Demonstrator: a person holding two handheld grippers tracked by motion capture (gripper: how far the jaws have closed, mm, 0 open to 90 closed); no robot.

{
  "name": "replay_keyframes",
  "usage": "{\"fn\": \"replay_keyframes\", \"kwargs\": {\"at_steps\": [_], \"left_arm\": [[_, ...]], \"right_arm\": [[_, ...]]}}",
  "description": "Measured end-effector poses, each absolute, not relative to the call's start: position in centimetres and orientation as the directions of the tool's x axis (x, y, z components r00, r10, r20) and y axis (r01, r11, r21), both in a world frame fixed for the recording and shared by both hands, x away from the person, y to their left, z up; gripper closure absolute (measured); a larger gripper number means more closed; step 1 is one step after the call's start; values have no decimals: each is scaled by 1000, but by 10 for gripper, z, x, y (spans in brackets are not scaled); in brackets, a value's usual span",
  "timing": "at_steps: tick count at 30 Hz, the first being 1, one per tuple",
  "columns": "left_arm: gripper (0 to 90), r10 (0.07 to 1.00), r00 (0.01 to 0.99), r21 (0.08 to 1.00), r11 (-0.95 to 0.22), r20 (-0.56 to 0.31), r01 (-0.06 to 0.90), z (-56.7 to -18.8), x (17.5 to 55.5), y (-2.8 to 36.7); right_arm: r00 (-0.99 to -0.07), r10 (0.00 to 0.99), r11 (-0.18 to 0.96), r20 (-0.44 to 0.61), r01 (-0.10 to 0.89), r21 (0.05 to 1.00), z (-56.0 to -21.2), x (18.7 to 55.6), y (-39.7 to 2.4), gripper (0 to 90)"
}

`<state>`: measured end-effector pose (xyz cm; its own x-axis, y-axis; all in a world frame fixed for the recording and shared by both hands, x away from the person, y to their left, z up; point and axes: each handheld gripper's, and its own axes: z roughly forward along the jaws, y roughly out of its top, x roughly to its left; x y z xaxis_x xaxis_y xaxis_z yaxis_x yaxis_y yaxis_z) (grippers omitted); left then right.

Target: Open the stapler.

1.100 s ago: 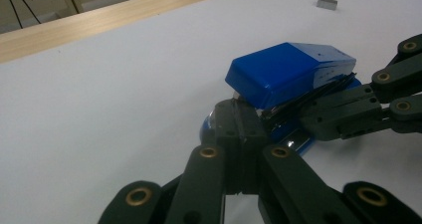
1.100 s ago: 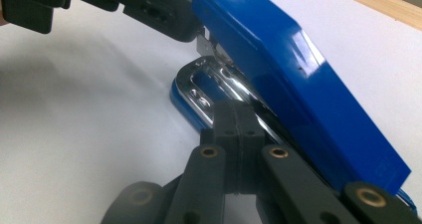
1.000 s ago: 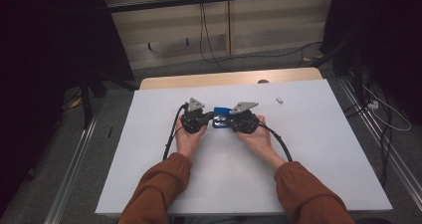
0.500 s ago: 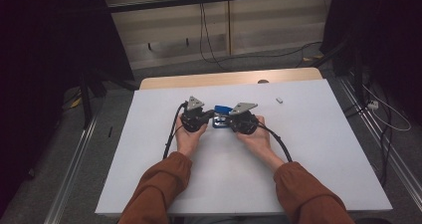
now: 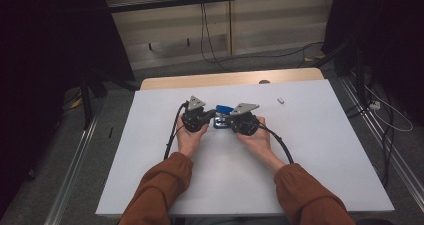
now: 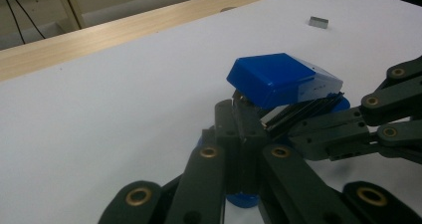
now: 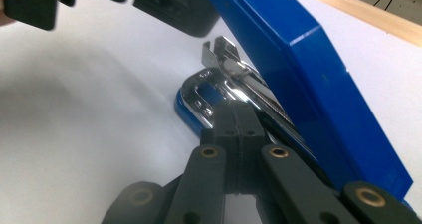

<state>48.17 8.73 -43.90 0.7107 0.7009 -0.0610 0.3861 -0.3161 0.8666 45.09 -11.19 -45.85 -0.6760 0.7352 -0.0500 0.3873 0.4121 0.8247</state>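
Observation:
A blue stapler (image 5: 222, 108) lies on the white table top (image 5: 310, 150), between my two grippers. Its blue lid (image 6: 278, 77) is swung up, which bares the black magazine and the chrome part (image 7: 209, 92). My left gripper (image 6: 240, 119) is shut, its tips pressed together at the stapler's hinge end over the blue base. From the other side, my right gripper (image 7: 234, 115) is shut on the metal magazine under the lid. In the high view the left gripper (image 5: 214, 118) and the right gripper (image 5: 226, 120) meet tip to tip at the stapler.
A small grey strip of staples (image 5: 281, 100) lies apart at the back right of the table. A wooden edge (image 5: 230, 78) runs along the far side. Cables trail from both grippers toward the person's orange sleeves (image 5: 160, 185).

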Motion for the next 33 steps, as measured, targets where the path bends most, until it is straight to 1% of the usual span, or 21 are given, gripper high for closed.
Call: {"fn": "replay_keyframes", "kwargs": {"at_steps": [3,9,21,33], "left_arm": [[900,698,714,865,-323,-55,383,-439,482,88],[900,701,711,866,-319,-59,386,-439,482,87],[900,697,714,868,-318,-59,382,-439,483,88],[900,693,717,867,-315,-68,387,-440,484,88]], "right_arm": [[-675,736,410,-58,376,831,-456,450,-110,900],[-656,754,365,-32,377,851,-453,451,-106,900],[-656,753,377,-51,366,851,-453,455,-88,900],[-625,778,369,-69,364,855,-453,456,-91,900]]}}
